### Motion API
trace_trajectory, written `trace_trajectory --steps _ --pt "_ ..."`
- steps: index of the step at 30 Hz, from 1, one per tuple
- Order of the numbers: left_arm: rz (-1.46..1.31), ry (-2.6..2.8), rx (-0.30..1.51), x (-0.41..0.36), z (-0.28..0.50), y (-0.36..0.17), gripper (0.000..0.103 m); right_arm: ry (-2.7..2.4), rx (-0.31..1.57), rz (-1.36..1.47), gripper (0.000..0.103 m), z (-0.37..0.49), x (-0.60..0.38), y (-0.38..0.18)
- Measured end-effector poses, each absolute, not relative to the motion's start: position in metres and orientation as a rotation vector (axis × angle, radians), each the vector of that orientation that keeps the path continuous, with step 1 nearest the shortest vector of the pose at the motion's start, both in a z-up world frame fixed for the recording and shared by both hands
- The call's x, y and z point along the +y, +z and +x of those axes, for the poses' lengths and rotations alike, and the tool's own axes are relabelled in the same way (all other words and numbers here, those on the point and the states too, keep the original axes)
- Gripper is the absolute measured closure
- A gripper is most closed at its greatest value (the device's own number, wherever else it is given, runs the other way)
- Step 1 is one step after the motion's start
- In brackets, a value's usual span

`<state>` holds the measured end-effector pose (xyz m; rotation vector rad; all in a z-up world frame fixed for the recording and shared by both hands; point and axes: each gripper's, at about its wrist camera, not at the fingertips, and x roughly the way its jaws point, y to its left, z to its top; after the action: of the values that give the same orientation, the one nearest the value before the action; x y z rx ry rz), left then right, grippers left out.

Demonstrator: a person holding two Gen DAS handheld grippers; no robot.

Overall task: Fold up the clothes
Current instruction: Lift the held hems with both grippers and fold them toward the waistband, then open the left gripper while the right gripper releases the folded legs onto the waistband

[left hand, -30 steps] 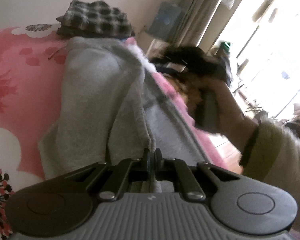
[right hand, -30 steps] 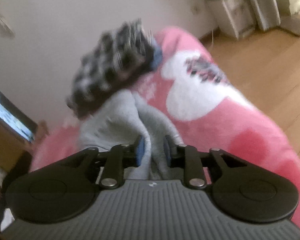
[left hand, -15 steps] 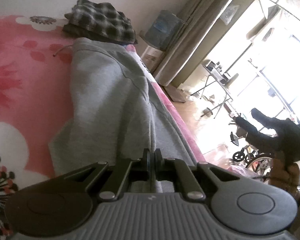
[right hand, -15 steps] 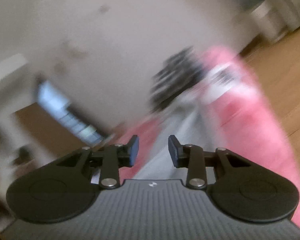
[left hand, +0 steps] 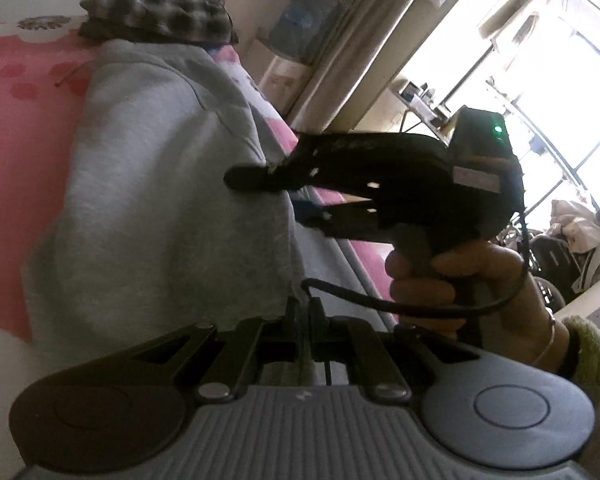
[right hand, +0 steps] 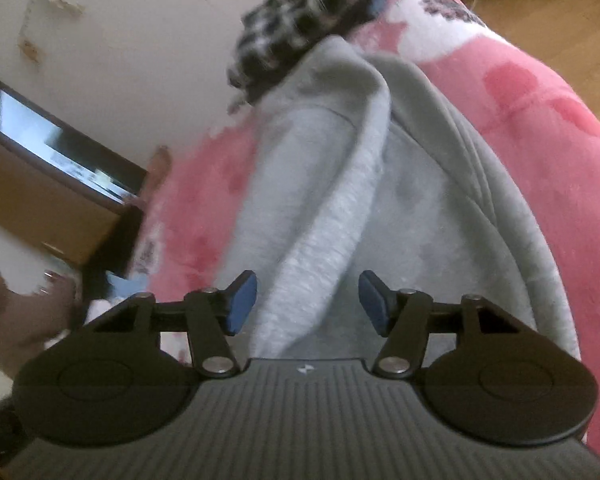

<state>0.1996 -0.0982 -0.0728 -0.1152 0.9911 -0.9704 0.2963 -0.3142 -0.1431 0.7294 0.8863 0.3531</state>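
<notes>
Both tools now meet over grey garment point(left hand: 172, 208); right tool point(right hand: 308, 304) spread wider.

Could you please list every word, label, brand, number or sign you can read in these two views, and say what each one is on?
No text can be read in either view.
White label on the right gripper: blurred, unreadable.
Small white emblem on the left gripper: a mark, not letters.
The same emblem on the right gripper's body in its own view: also no letters.
Screen by the wall: bright patches only, too blurred.

Right tool point(right hand: 307, 304) open over grey garment fold point(right hand: 320, 216); pink blanket point(right hand: 532, 120) beneath
</notes>
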Motion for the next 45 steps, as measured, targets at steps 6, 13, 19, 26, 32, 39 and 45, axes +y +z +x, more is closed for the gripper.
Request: trace_trajectory --steps 6,13,19,26,32,39,45 --pt "-0.123 -1.024 0.966 -0.119 0.202 -0.055 0.098 0.316 0.769 0.710 0.096 0.284 -0.324 -0.128" --pt "-0.097 -1.067 1.024 -0.161 0.201 -0.075 0.098 0.263 0.706 0.601 0.096 0.276 -0.354 -0.106" --pt "-0.112 -1.022 1.175 -0.182 0.215 -0.120 0.086 0.193 0.832 0.561 0.096 0.289 -0.366 -0.162" --pt "-0.204 -1.034 1.113 -0.143 0.221 -0.096 0.049 0.236 0.755 0.514 0.083 0.289 -0.371 -0.131" --pt "-0.279 -0.891 1.055 -0.091 0.234 -0.079 0.049 0.239 0.680 0.467 0.081 0.340 -0.364 -0.112" --pt "-0.171 -0.611 0.956 -0.066 0.250 -0.085 0.049 0.211 0.665 0.256 0.081 0.402 -0.333 -0.119" --pt "-0.115 -0.533 0.937 -0.077 0.256 -0.100 0.049 0.212 0.710 0.180 0.082 0.417 -0.323 -0.134"
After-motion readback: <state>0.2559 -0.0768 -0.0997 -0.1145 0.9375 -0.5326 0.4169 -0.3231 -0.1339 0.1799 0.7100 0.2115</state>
